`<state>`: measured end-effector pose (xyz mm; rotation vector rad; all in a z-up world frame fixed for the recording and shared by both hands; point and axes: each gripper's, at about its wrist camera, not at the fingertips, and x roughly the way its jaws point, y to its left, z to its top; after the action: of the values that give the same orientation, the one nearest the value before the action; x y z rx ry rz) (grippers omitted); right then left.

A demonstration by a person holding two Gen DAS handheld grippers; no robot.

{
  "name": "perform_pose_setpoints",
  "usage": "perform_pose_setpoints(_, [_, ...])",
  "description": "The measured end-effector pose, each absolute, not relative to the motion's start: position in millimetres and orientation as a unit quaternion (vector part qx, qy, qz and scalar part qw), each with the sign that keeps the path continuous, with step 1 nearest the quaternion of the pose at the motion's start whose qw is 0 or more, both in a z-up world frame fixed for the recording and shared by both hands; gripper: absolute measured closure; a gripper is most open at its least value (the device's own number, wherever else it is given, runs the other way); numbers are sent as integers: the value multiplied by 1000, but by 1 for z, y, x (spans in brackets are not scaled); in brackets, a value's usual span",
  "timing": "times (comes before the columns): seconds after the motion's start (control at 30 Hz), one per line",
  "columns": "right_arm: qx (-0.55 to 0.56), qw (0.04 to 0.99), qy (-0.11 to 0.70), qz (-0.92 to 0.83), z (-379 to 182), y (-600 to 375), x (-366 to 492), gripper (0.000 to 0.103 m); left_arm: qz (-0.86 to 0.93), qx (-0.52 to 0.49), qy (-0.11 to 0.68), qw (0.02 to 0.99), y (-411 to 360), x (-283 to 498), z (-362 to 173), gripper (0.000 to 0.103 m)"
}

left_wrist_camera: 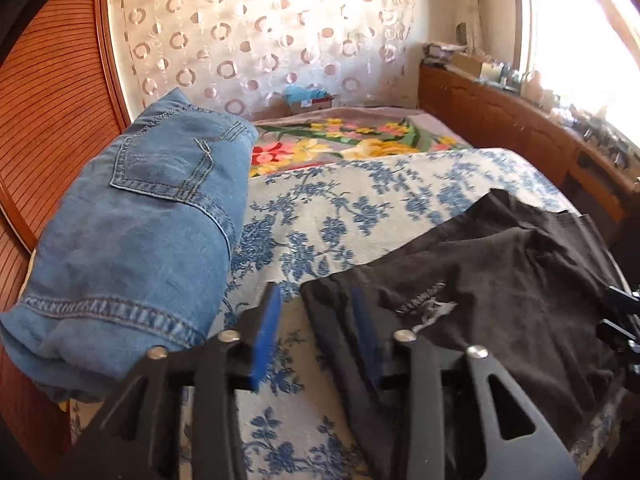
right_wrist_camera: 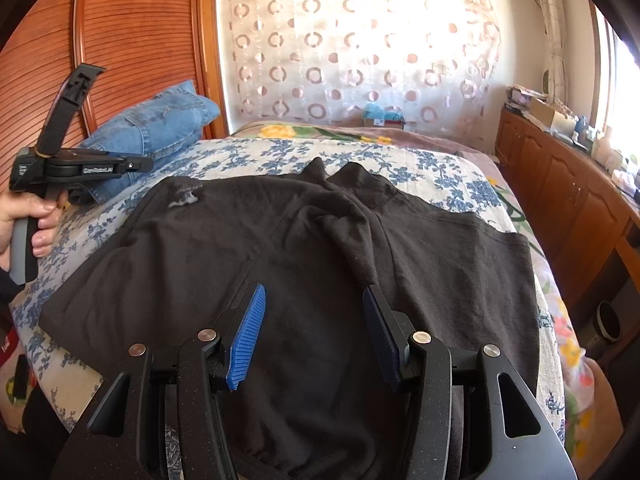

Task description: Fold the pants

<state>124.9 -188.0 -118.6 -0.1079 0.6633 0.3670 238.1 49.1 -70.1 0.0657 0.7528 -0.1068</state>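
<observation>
Black pants (right_wrist_camera: 320, 248) lie spread on the bed, loosely folded, with a bunched ridge through the middle; they also show in the left wrist view (left_wrist_camera: 500, 280). My right gripper (right_wrist_camera: 314, 300) is open and empty, hovering over the near part of the pants. My left gripper (left_wrist_camera: 316, 300) is open and empty at the pants' left edge, above the bedspread; its body shows in the right wrist view (right_wrist_camera: 80, 168), held by a hand.
Folded blue jeans (left_wrist_camera: 132, 232) lie at the bed's left side by a wooden slatted wardrobe (right_wrist_camera: 132, 40). The bed has a blue floral cover (left_wrist_camera: 340, 208). A wooden cabinet (right_wrist_camera: 560, 188) with clutter runs along the right. A patterned curtain hangs behind.
</observation>
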Motion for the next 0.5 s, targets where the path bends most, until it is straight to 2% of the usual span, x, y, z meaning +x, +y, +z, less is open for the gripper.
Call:
perform_pose_setpoints(0.07, [-53, 928, 324, 179, -119, -188, 125, 51, -63, 31, 364, 929, 47, 230, -69, 58])
perform_pose_setpoints(0.2, [-53, 928, 324, 179, -119, -188, 125, 51, -78, 31, 350, 933, 41, 210, -67, 36])
perform_pose_setpoints(0.5, [-53, 927, 326, 177, -120, -189, 125, 51, -106, 31, 345, 932, 22, 168, -73, 36])
